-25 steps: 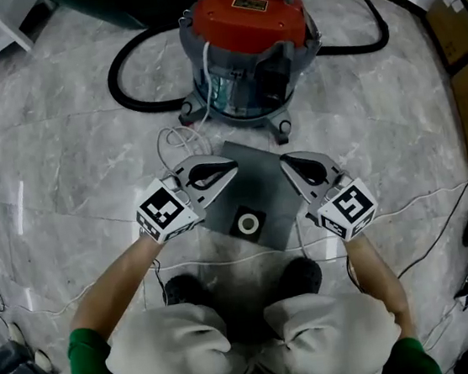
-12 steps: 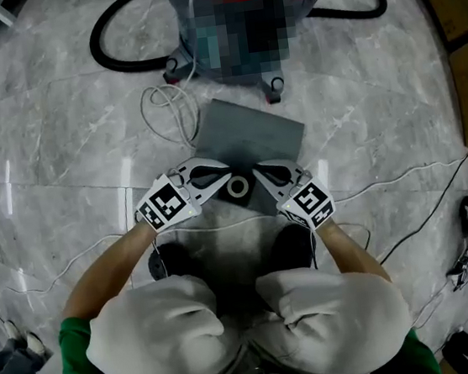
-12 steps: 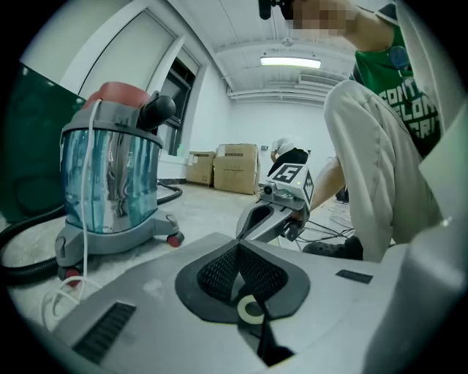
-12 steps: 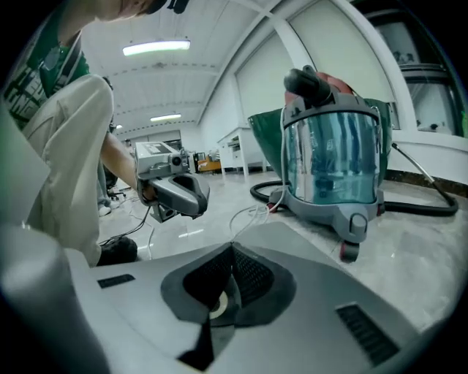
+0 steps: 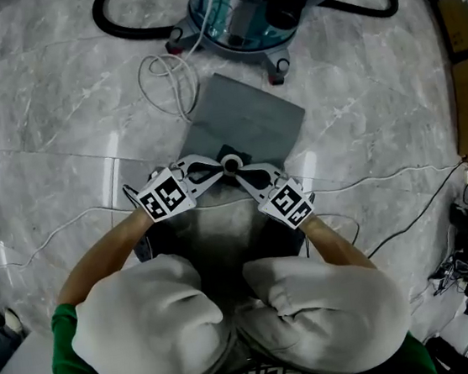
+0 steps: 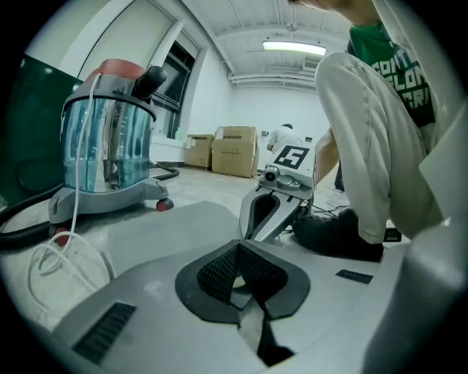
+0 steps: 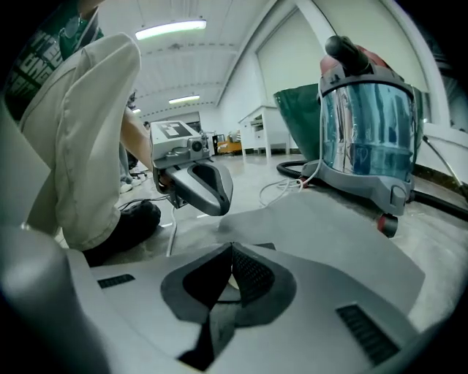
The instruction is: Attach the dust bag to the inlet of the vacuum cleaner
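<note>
The dust bag (image 5: 247, 121) lies flat on the floor between the vacuum (image 5: 250, 6) and the person's shoes, its far corner just beside a vacuum castor. Its collar (image 5: 231, 164) sits at the bag's near edge. The left tool (image 5: 219, 169) and right tool (image 5: 243, 172) point at each other across the collar, with their tips at its rim. Each gripper view shows its own jaws together at the tip, nothing clamped between the pads, and only a pale sliver of collar beyond them. The bag is therefore not yet held, and the step in hand is judged to be the pick-up. To do it well, both tools should part before they commit. Each should then take the stiff collar on opposite sides, not the soft grey body, which would likely sag and fold. The pads must keep off the collar's hole, since that opening has to go over the inlet. The lift should be level, with both tools rising together so the collar does not twist. A white cord (image 5: 168, 80) is coiled just beside the bag's left edge, and a low carry could snag it. The red lid appears to be on the tank. Which fitting is the inlet cannot be told from these views, so it needs confirming before the bag is offered up.
</note>
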The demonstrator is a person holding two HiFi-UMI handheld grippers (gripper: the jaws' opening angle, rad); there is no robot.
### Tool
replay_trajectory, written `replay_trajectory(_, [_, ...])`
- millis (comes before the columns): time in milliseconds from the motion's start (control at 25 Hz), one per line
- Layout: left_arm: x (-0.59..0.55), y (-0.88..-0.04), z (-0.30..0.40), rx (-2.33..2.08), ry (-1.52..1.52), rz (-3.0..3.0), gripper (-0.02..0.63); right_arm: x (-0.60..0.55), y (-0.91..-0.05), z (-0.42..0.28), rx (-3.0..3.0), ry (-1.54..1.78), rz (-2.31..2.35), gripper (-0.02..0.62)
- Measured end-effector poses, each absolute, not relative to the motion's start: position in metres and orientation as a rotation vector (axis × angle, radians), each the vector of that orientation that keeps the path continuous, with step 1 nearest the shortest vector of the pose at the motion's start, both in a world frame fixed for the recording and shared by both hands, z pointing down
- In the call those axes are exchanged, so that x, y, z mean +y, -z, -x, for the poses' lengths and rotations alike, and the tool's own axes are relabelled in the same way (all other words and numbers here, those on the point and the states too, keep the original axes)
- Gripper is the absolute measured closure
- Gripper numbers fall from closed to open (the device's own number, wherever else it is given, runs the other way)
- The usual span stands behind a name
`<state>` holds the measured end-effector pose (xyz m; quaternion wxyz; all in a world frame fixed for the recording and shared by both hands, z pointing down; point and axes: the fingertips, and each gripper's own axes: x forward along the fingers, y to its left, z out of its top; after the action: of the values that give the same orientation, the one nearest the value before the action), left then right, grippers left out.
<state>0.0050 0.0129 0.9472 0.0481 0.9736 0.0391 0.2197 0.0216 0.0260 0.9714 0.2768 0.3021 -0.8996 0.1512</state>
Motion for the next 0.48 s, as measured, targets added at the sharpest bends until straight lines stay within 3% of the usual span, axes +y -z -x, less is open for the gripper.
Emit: replay_trajectory(480, [0.024,-0.999,0.009,0.127,-0.862,-2.896,0.601,0.044,-1.001,-0.017,-2.332,-0.263,-0.668,0.583])
